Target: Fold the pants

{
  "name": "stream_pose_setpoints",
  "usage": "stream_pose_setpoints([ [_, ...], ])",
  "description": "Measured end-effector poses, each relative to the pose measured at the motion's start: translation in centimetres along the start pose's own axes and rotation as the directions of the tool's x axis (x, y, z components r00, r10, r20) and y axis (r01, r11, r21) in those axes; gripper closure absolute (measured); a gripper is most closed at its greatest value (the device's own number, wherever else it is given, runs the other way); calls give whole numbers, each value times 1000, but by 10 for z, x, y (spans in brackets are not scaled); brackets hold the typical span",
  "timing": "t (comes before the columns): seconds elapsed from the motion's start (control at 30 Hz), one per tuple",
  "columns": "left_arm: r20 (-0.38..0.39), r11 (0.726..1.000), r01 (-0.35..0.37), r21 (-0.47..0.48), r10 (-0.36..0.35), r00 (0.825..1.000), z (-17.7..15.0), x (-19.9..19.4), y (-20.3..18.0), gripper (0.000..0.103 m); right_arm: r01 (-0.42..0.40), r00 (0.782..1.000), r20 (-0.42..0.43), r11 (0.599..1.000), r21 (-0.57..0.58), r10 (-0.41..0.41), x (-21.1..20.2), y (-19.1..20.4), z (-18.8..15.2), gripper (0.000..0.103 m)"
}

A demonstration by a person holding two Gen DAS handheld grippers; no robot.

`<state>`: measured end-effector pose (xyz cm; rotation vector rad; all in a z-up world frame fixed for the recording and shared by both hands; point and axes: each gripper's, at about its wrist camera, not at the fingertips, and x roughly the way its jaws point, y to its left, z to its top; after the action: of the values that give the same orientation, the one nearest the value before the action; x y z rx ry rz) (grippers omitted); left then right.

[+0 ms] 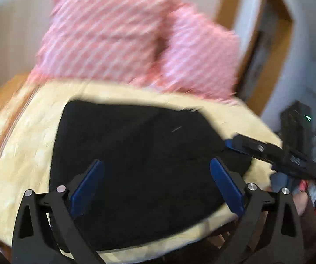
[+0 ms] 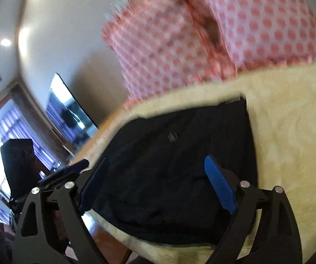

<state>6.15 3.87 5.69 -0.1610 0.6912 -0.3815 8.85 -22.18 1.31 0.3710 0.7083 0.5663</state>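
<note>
The black pants [image 1: 140, 154] lie folded in a compact rectangle on a cream blanket [image 1: 26, 154]. My left gripper [image 1: 157, 176] is open and empty, hovering above the pants near their front edge. The right gripper's tip [image 1: 246, 146] shows at the pants' right side in the left wrist view. In the right wrist view the pants [image 2: 169, 154] lie below my right gripper [image 2: 153, 176], which is open and empty. The left gripper's tip [image 2: 70, 169] shows at the left there. Both views are blurred.
Two pink-and-white patterned pillows [image 1: 114, 37] [image 2: 202, 39] stand behind the pants at the head of the bed. A door and wooden frame [image 1: 274, 44] are to the right. A wall-mounted screen [image 2: 70, 107], a black chair [image 2: 17, 165] and a curtained window are left.
</note>
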Motion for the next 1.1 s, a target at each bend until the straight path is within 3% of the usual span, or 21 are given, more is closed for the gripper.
stream_pose_setpoints([
  [0.1,-112,999,-27,-42,23,993,-11,27,16,4,39,999,-25,997,-73,-40,1,7,-7,13],
  [0.17,-96,999,-36,-6,35,995,-9,23,9,4,44,998,-49,996,-73,-48,-5,10,5,13],
  [0.27,-39,1000,17,-25,-18,999,8,11,14,2,99,995,10,995,-16,-98,-18,-4,34,13],
  [0.33,17,998,-20,-66,21,1000,23,1,31,1,138,990,-25,990,42,-137,-10,-26,56,13],
  [0.4,18,989,-61,-138,64,998,35,0,54,1,152,987,-74,984,92,-146,2,-43,67,18],
  [0.53,-90,961,-80,-265,58,994,48,20,94,1,189,974,-146,974,124,-171,29,-64,76,26],
  [0.63,-168,949,-93,-301,43,985,48,41,107,1,208,968,-168,971,113,-188,40,-67,73,30],
  [0.67,-193,946,-88,-312,28,981,47,47,110,1,186,971,-172,978,95,-168,39,-63,71,37],
  [0.7,-220,942,-80,-327,7,975,45,54,112,2,175,971,-183,981,90,-156,40,-62,71,50],
  [0.9,-247,943,-36,-332,-50,968,52,70,114,6,148,976,-176,985,90,-131,46,-68,77,46],
  [0.93,-250,943,-34,-332,-53,967,54,73,115,11,156,975,-173,985,71,-142,47,-67,76,60],
  [0.97,-251,939,-16,-343,-75,965,55,76,115,37,145,977,-161,988,43,-137,46,-63,75,70],
  [1.0,-253,938,-29,-345,-63,965,55,77,115,42,129,981,-150,991,25,-124,42,-60,73,80],
  [1.03,-244,941,-40,-335,-46,969,55,76,113,62,123,982,-143,992,12,-120,41,-58,73,83],
  [1.1,-232,951,-29,-309,-45,972,54,74,110,81,97,987,-126,995,-2,-97,34,-55,74,85],
])
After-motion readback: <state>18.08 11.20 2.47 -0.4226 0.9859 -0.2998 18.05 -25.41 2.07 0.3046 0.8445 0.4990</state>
